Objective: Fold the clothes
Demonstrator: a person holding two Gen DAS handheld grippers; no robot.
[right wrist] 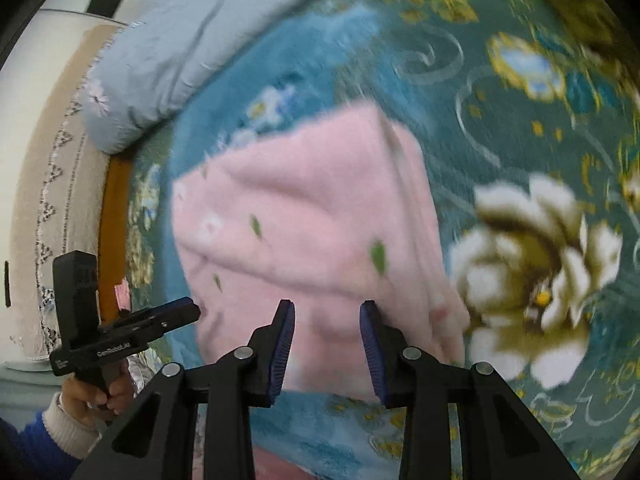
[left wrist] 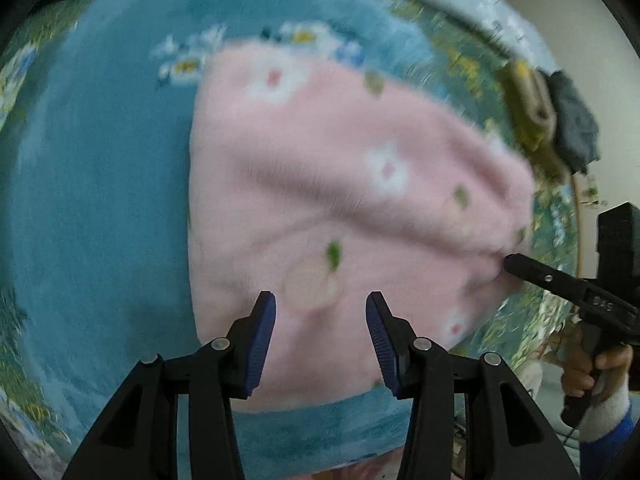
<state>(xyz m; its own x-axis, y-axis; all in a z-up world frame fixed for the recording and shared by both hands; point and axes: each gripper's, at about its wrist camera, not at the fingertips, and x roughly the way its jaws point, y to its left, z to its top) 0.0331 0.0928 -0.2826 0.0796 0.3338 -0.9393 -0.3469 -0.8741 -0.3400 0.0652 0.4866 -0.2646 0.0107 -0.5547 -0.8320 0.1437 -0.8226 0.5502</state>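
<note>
A pink fleece garment (left wrist: 340, 200) with white flowers and green leaves lies folded on a teal flowered blanket (left wrist: 100, 200). My left gripper (left wrist: 322, 340) is open and empty, just above the garment's near edge. My right gripper (right wrist: 328, 344) is open and empty over the garment's (right wrist: 304, 232) near right corner. In the left wrist view the right gripper's fingers (left wrist: 532, 270) touch the garment's right edge. The left gripper (right wrist: 176, 312) shows at the left in the right wrist view. Both views are blurred.
A light blue quilt (right wrist: 172, 52) is bunched at the head of the bed. A yellow-brown cloth (left wrist: 528, 108) and a dark grey cloth (left wrist: 576, 124) lie at the bed's far right edge. The blanket (right wrist: 520, 160) extends right with a large white flower.
</note>
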